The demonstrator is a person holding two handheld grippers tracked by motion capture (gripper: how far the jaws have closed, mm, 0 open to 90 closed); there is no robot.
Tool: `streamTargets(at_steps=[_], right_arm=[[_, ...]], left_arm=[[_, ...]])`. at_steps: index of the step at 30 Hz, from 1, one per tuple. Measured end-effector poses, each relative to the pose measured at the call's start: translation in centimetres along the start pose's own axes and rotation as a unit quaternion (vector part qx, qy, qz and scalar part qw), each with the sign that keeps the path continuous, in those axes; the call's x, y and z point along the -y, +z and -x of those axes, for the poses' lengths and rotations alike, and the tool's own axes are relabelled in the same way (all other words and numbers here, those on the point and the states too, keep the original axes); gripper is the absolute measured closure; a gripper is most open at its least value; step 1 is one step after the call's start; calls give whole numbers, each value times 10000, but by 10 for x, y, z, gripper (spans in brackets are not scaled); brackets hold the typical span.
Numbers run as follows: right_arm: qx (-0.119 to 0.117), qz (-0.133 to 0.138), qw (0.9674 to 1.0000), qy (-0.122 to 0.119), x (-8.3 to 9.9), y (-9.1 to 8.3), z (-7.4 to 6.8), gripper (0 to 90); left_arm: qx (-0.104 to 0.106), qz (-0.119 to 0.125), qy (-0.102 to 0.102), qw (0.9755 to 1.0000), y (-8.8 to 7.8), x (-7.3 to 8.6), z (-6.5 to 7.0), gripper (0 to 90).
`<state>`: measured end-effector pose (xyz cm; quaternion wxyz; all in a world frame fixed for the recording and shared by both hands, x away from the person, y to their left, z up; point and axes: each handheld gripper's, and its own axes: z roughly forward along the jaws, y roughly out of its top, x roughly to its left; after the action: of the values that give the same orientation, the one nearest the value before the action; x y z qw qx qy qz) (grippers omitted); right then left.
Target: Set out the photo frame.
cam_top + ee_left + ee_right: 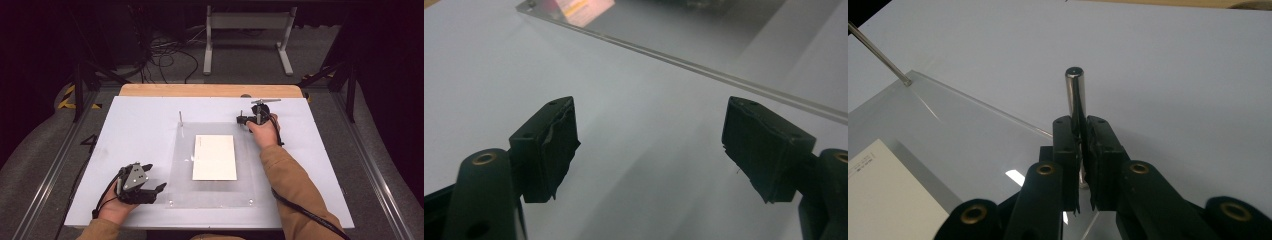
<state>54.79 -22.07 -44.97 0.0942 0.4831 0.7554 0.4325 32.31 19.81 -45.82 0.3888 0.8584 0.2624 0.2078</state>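
A clear acrylic plate (212, 192) lies on the white tabletop with a white card (214, 157) on its middle. A thin metal pin (180, 118) stands upright at the plate's far left corner. At the far right corner my right gripper (242, 119) is shut on a second metal pin (1075, 97), which stands upright between its jaws. The first pin (878, 54) and the card (883, 195) also appear in the right gripper view. My left gripper (156, 179) rests near the plate's near left corner, open with nothing between its pads (556, 145).
The white board (135, 125) sits on a wooden table (210, 90). A white metal stand (247, 35) and cables (165, 55) lie on the floor beyond. The plate's edge (704, 70) runs across the left gripper view.
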Motion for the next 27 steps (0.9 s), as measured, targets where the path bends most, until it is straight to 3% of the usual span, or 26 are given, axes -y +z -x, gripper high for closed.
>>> streamTargets(at_steps=[7, 12, 15, 19, 22, 24, 26, 27], right_arm=[[20, -76, 10000, 59, 0, 2, -1, 833], [15, -118, 9999, 99, 0, 3, -1, 831], [44, -127, 9998, 133, -1, 3, -1, 831], [37, -90, 9997, 215, 0, 3, 0, 833], [66, -111, 9996, 240, -1, 4, 0, 834], [72, -123, 9996, 256, -1, 4, 0, 834], [94, -140, 9996, 247, -1, 4, 0, 834], [100, -146, 9995, 246, -1, 4, -1, 834]], left_arm=[[-91, -229, 685, 9973, 9, -6, 15, 212], [-97, -238, 962, 9950, 14, -7, 21, 205], [-81, 18, 1074, 9942, 12, -9, 23, 203], [-55, 586, 1259, 9903, 7, -14, 24, 202], [-2, 868, 1446, 9857, 6, -19, 28, 194], [25, 972, 1602, 9823, 8, -23, 32, 181], [150, 1040, 1659, 9805, 11, -26, 36, 177], [172, 1073, 1764, 9783, 14, -29, 41, 177]])
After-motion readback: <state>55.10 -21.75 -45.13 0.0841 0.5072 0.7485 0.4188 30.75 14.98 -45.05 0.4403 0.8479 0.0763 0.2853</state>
